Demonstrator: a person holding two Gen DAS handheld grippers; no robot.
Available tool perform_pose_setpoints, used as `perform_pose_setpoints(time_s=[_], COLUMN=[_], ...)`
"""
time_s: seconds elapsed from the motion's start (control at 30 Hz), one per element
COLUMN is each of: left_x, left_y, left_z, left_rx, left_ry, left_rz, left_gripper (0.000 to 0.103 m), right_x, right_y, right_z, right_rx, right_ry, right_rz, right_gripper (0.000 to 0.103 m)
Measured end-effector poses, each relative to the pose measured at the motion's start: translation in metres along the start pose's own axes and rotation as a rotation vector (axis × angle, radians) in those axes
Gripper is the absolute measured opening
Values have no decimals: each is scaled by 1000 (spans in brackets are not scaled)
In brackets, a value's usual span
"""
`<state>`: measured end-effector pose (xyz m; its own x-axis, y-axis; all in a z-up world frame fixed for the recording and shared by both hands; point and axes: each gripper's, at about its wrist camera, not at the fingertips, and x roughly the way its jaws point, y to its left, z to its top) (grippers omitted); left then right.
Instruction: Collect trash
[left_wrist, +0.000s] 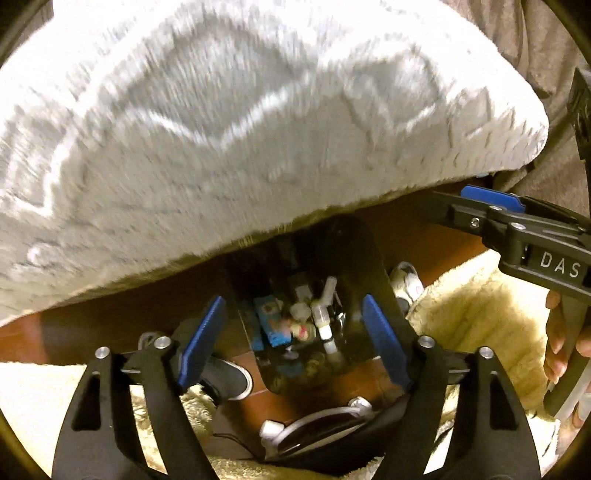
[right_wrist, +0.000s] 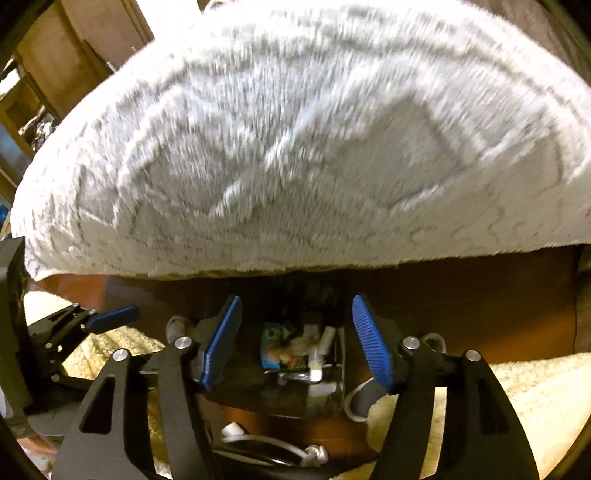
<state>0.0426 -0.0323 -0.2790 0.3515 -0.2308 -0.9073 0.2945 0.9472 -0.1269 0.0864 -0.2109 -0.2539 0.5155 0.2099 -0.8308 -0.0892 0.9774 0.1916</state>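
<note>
We are holding the left gripper (left_wrist: 295, 339) with its jaws standing wide and nothing between them. Below and ahead of it, a dark trash bin (left_wrist: 354, 251) is sitting on the reddish floor (left_wrist: 343, 384), under the edge of a white fuzzy blanket (left_wrist: 221, 129) filling the upper view. Inside the bin, the trash (left_wrist: 306, 321) is lying: a blue wrapper (left_wrist: 271, 321), small white bottles and crumpled scraps. A dark shoe (left_wrist: 229, 376) is resting left of the bin, beside a cream shaggy rug (left_wrist: 472, 314). We are holding the right gripper (right_wrist: 295, 339) alongside, jaws equally wide and empty, aimed at the same bin (right_wrist: 255, 398) and trash (right_wrist: 295, 354).
</note>
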Motion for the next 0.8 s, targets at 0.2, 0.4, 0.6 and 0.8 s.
perform_pose_setpoints(time_s=[0.2,0.4,0.6,0.8], left_x=[-55,-126,-194,-241], left_y=[6,7,-1,-10], left_z=[15,26,31,34], left_rx=[-15,-7,-15,-38], left_ry=[-130,-284,-482,-619], left_rz=[36,79,134,158], left_gripper=[94,95,95,95], right_x=[-55,-127,-199,-243], right_y=[-1,3,18,29], right_z=[18,23,23,19], right_rx=[-5,-15,-69,-78], right_ry=[-142,-329,-525,-615], right_rz=[-77,-177,-223,-203], right_gripper=[99,100,100,100])
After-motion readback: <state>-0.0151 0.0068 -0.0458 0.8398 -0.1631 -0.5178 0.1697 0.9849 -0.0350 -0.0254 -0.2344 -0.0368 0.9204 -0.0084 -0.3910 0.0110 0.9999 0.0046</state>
